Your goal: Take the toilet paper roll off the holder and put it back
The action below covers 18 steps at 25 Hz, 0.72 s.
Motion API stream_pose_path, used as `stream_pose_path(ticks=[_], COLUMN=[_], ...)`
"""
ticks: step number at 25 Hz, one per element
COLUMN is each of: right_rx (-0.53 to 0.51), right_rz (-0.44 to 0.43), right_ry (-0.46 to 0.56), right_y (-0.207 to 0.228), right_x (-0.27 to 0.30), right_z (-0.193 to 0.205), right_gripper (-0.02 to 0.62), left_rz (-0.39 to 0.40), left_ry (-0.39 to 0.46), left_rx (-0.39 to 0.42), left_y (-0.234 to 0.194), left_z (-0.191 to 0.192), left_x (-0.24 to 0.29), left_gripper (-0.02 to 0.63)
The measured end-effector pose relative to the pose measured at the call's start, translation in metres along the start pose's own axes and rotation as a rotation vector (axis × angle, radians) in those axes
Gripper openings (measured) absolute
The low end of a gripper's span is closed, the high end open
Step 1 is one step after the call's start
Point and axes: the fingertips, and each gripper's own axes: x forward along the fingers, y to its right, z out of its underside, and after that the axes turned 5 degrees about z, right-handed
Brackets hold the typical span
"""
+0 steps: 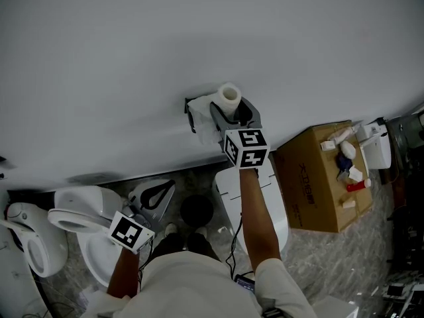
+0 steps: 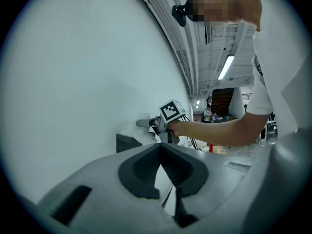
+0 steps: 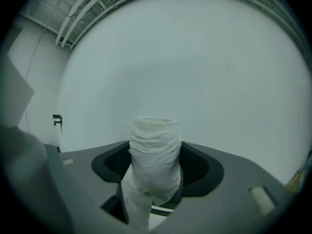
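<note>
My right gripper (image 1: 233,114) is raised close to the white wall and is shut on the toilet paper roll (image 1: 229,96). The roll stands upright with its open core facing up. In the right gripper view the roll (image 3: 156,152) fills the gap between the jaws (image 3: 156,177), and a loose tail hangs below it. The small black holder (image 1: 190,106) is fixed to the wall just left of the roll, with white paper draped by it. My left gripper (image 1: 158,196) hangs low by the toilets, shut and empty (image 2: 163,155). From there I see the right gripper (image 2: 142,123) at the wall.
A white toilet (image 1: 76,220) stands at the lower left, with another bowl (image 1: 26,237) at the far left. A white lid (image 1: 228,184) lies below the right arm. A cardboard box (image 1: 318,184) with small bottles on top stands to the right.
</note>
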Motion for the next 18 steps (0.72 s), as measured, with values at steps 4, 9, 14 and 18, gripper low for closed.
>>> stream_pose_path(ticks=[4,9,14,18], right_rx=[0.008,0.017,0.009,-0.002], right_rz=[-0.001,0.003,0.000,0.007], right_ry=[0.025,0.060,0.077,0.108], right_y=[-0.001,-0.005,-0.007,-0.005], right_x=[-0.010,-0.025,-0.035,-0.041], right_z=[-0.010,-0.021,-0.026,-0.038], right_gripper=[0.311,0.311,0.311,0.313], left_rz=[0.005,0.008,0.013,0.019], left_ry=[0.002,0.000,0.001,-0.002], left_rx=[0.002,0.002,0.006,0.004], left_y=[0.001,0.002,0.005,0.009], left_z=[-0.002,-0.001,-0.002,-0.001], left_x=[0.000,-0.002,-0.001,-0.002], left_gripper=[-0.002,-0.002,-0.002,-0.002])
